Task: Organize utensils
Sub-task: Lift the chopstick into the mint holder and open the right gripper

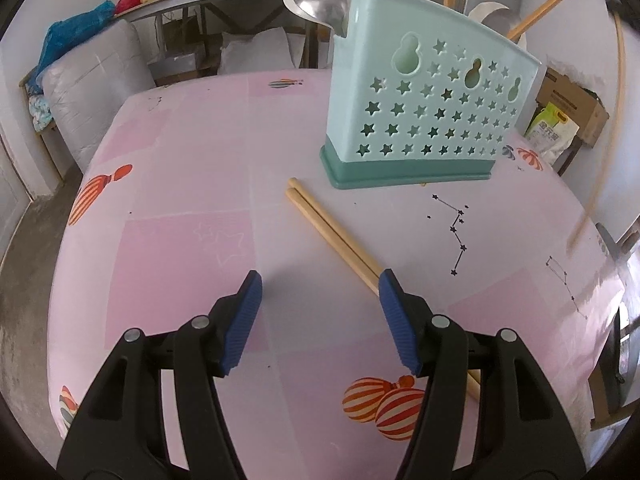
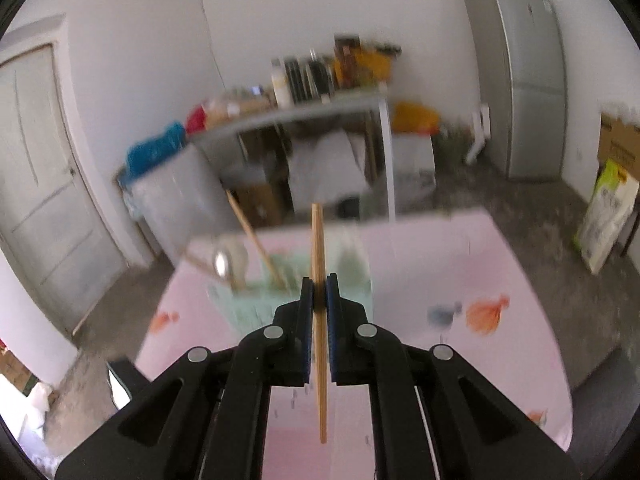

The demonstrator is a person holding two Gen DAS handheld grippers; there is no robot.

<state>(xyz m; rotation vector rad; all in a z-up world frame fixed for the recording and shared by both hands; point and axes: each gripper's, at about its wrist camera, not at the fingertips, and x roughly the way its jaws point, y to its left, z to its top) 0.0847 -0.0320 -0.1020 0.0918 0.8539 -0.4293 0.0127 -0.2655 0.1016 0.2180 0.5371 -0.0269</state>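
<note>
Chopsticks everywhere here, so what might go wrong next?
The right gripper pinches one chopstick by a thin stretch, so it could swivel or slip on the way to the holder. The holder already has ladles and sticks leaning out, and a clumsy insert might knock them. The open left gripper sits beside the pair on the table and could nudge them apart.

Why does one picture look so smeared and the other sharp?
Right wrist view: motion blur smears the holder and room, while the chopstick held in the right tool stays crisp. Left wrist view: sharp, though the fisheye bends the table edges.
</note>
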